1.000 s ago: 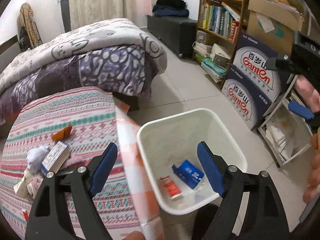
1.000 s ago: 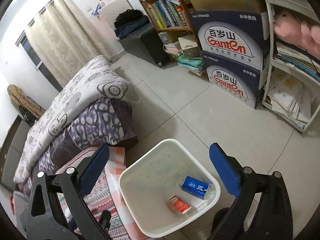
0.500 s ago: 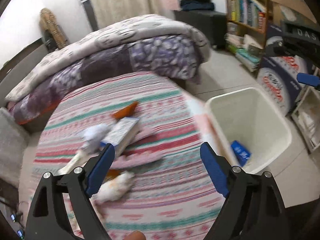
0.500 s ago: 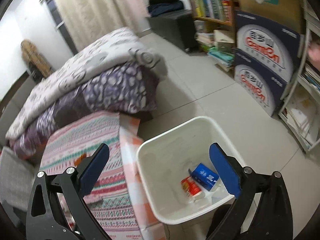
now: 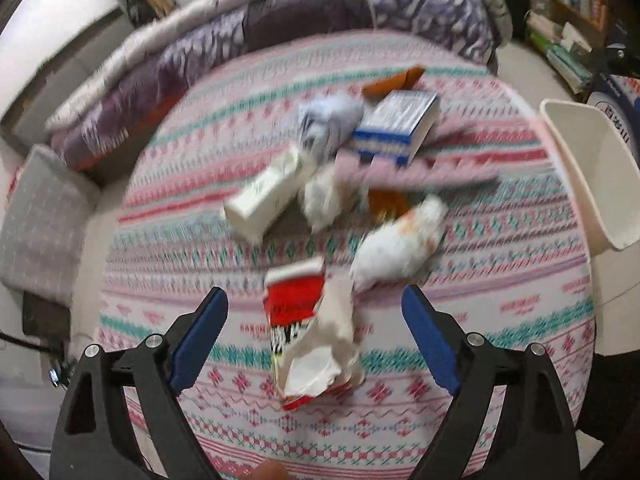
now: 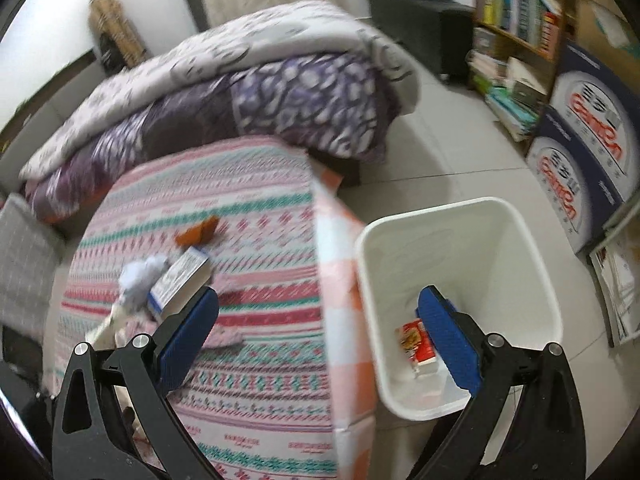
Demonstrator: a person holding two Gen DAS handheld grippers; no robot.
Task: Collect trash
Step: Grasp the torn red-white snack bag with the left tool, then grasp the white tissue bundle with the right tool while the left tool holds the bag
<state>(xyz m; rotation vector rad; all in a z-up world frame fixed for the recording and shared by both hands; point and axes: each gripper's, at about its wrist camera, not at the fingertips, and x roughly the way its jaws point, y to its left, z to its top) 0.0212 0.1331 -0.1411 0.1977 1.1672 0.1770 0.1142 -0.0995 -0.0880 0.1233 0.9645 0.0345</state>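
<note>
Hovering spread and empty, the left tool (image 5: 314,334) straddles the torn red packet (image 5: 308,332), lengthwise between its fingers.

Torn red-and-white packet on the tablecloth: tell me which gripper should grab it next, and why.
Left. The left gripper is open with the torn packet lying right between its fingers. The right gripper, also open and empty, hangs near the table edge by the white bin; that packet isn't in its view.
</note>
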